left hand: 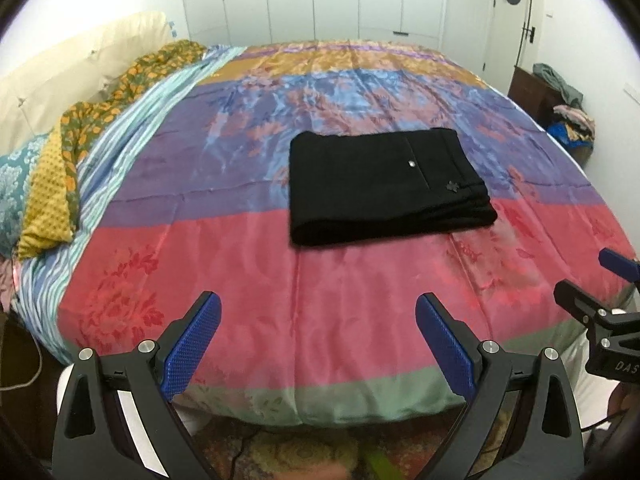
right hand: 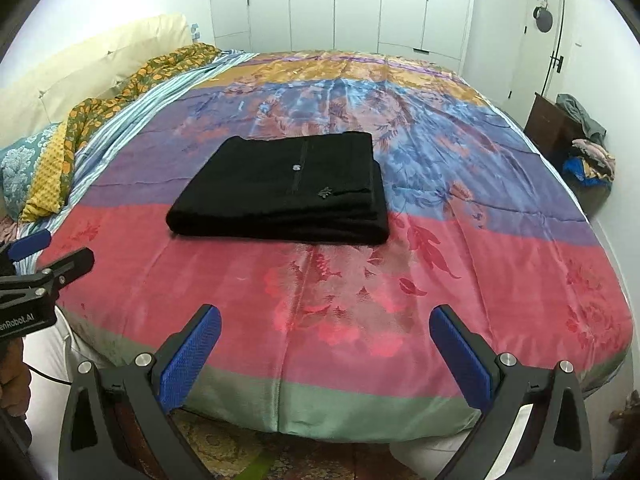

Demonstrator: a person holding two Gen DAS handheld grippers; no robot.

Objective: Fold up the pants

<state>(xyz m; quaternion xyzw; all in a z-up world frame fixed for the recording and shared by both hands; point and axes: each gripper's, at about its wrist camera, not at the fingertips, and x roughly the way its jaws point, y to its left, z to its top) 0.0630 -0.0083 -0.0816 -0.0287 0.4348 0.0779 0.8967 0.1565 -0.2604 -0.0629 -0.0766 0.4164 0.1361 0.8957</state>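
Note:
The black pants (left hand: 384, 184) lie folded in a neat rectangle in the middle of the bed, with a back pocket and a small white button on top. They also show in the right wrist view (right hand: 288, 188). My left gripper (left hand: 318, 316) is open and empty, held over the bed's near edge, well short of the pants. My right gripper (right hand: 325, 328) is open and empty, also at the near edge. Each gripper shows at the side of the other's view: the right one (left hand: 596, 284) and the left one (right hand: 52, 252).
The bed has a striped multicoloured satin cover (left hand: 320, 300). Pillows and a yellow floral cloth (left hand: 72, 152) lie along its left side. A dark cabinet with piled clothes (right hand: 576, 144) stands at the right wall. White wardrobes (right hand: 360, 4) stand behind. A patterned rug lies below.

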